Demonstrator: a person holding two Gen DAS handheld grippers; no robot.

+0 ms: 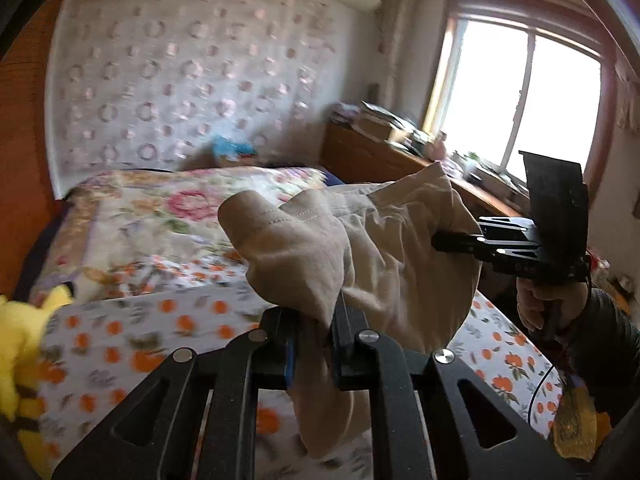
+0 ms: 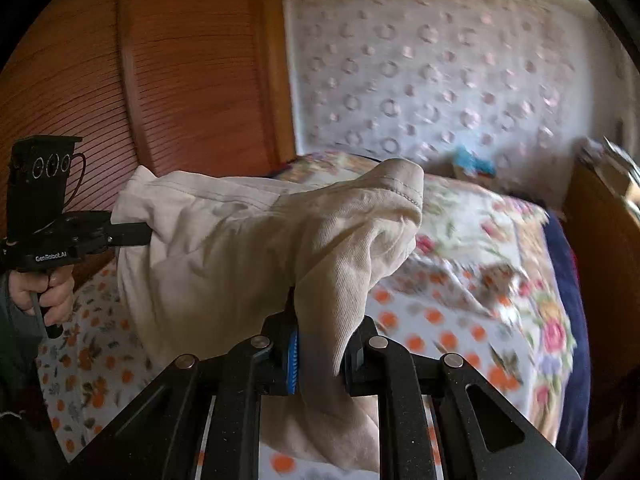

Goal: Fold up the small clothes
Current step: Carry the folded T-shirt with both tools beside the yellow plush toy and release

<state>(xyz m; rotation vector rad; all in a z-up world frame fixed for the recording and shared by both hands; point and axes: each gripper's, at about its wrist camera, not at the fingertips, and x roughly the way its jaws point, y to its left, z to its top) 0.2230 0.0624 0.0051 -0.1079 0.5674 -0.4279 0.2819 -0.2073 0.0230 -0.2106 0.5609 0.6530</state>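
A small cream garment (image 1: pixel 360 248) hangs in the air above the bed, stretched between both grippers. My left gripper (image 1: pixel 316 344) is shut on one edge of it, with cloth bunched between the fingers. My right gripper (image 2: pixel 320 356) is shut on the other edge; the garment (image 2: pixel 248 248) drapes to its left. In the left wrist view the right gripper (image 1: pixel 440 240) comes in from the right and pinches the cloth. In the right wrist view the left gripper (image 2: pixel 144 234) does the same from the left.
Below is a bed with an orange-print sheet (image 1: pixel 120 332) and a floral quilt (image 1: pixel 168 208). A yellow plush toy (image 1: pixel 24 340) lies at the left. A cluttered wooden desk (image 1: pixel 380 148) stands by the window. A wooden wardrobe (image 2: pixel 160 80) is at the left.
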